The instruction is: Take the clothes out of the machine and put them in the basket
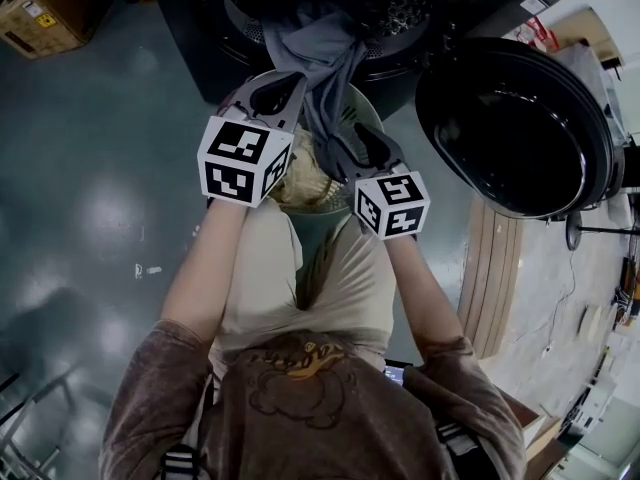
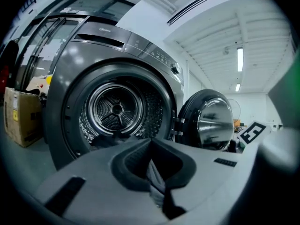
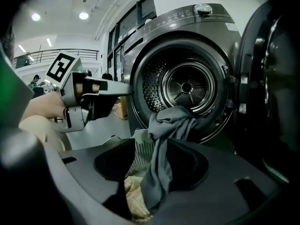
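- While the grey garment [image 1: 322, 53] hangs out of the mouth of the machine [image 3: 154, 27] on the far side, its lower end trails toward the near side. It runs down into the basket [image 3: 140, 146], which stands on the floor just in front of the machine.
- The right hand-held gripper [image 3: 157, 149] has its jaws apart. The garment drops through the gap between them, closer to the right jaw, and the left pad stands clear of it. Nothing is clamped there.
- In the open part of that gap, left of the garment, a crumpled yellowish cloth [image 3: 135, 197] lies in the basket below.
- The left hand-held gripper [image 2: 152, 153] has its jaws drawn together, with a narrow fold of the grey fabric pinched in the slit between them.
- In the head view the left gripper's tips sit at the left edge of the garment, just on the near side of the drum's lip.
- The two grippers are held over the basket, one to the left and one to the right of the hanging garment.
- The round door [image 1: 520, 128] stands swung open to the right of the machine.
- A cardboard box [image 1: 45, 8] sits on the floor at the far left.
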Demonstrator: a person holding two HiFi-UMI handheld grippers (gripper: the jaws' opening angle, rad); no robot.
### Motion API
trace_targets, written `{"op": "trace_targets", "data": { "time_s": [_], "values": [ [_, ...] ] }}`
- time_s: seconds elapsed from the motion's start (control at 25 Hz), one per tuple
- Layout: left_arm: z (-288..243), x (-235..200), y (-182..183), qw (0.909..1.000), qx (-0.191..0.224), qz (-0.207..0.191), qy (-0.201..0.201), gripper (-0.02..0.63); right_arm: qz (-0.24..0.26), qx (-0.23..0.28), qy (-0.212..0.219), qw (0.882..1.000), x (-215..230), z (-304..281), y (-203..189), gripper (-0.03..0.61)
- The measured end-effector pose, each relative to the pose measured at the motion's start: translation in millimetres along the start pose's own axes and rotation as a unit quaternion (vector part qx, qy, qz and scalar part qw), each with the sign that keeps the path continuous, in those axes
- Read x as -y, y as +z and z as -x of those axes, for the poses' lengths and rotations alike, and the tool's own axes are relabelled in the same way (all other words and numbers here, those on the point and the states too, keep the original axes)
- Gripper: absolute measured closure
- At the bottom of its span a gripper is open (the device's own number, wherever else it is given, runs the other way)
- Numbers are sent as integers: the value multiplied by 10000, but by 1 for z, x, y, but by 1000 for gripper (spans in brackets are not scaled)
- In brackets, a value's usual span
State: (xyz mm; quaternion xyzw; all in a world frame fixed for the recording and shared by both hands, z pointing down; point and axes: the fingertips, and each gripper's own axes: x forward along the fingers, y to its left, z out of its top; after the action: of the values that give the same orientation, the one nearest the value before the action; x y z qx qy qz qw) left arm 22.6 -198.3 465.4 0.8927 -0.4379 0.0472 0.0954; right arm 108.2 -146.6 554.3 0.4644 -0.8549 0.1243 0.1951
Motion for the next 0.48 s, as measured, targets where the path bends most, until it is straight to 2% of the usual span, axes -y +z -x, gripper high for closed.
{"op": "trace_targets", "data": {
  "time_s": [0.48],
  "values": [
    [7, -6, -1, 10000, -25, 21, 35, 607, -339, 227, -355, 9985, 58, -104, 51, 217]
  ]
}}
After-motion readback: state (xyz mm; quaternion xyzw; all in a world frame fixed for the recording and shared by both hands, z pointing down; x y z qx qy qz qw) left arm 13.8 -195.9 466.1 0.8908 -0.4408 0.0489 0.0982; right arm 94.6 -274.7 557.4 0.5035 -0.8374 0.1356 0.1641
